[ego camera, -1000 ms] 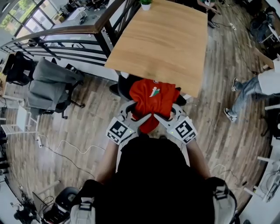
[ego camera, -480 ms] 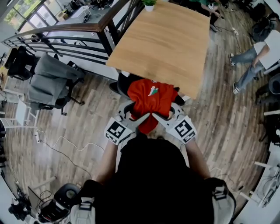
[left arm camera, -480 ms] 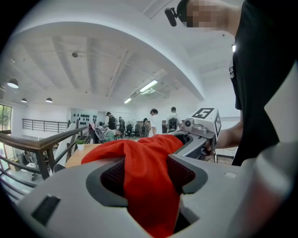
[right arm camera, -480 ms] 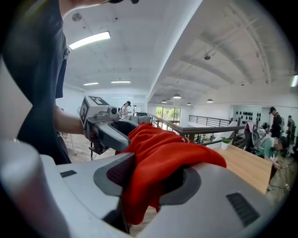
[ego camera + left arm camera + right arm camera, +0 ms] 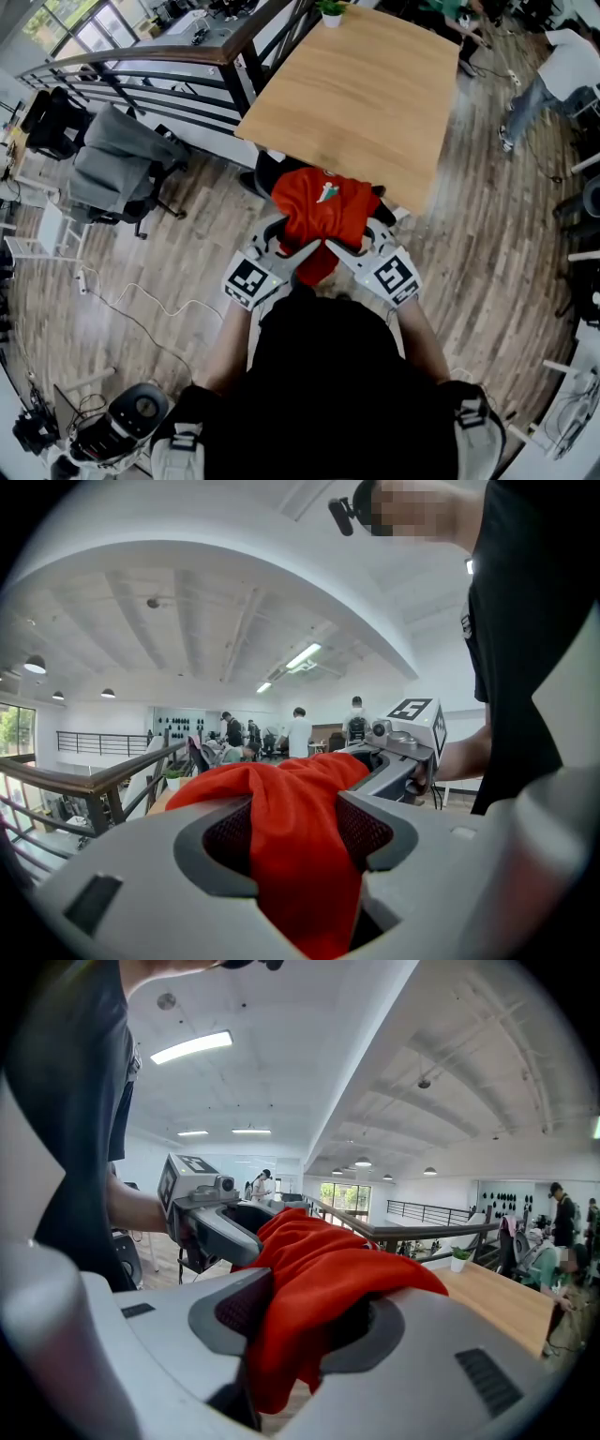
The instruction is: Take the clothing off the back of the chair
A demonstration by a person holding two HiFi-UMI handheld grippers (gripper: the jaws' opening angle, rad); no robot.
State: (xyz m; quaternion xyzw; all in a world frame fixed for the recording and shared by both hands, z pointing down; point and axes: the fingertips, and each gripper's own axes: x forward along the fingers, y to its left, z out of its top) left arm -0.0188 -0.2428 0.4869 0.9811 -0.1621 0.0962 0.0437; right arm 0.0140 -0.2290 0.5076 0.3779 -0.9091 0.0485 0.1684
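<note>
A red shirt (image 5: pixel 323 208) with a small white print hangs bunched over the back of a black chair (image 5: pixel 264 176) at the near edge of a wooden table (image 5: pixel 356 94). My left gripper (image 5: pixel 298 251) is shut on the shirt's lower left part, and red cloth (image 5: pixel 291 827) fills the space between its pads. My right gripper (image 5: pixel 349 249) is shut on the lower right part, with the cloth (image 5: pixel 319 1288) draped over one jaw. The two grippers stand close together and angle toward each other. Each shows in the other's view: the right gripper (image 5: pixel 405 750) and the left gripper (image 5: pixel 211 1218).
An office chair draped with a grey jacket (image 5: pixel 112 169) stands at the left beside a dark railing (image 5: pixel 178 70). A white cable (image 5: pixel 141 319) lies on the wooden floor. A person (image 5: pixel 553 70) walks at the upper right. A potted plant (image 5: pixel 331 11) sits at the table's far edge.
Both grippers keep their hold on the red shirt in nearly the same place. The person at the right has walked farther away, toward the top right.
</note>
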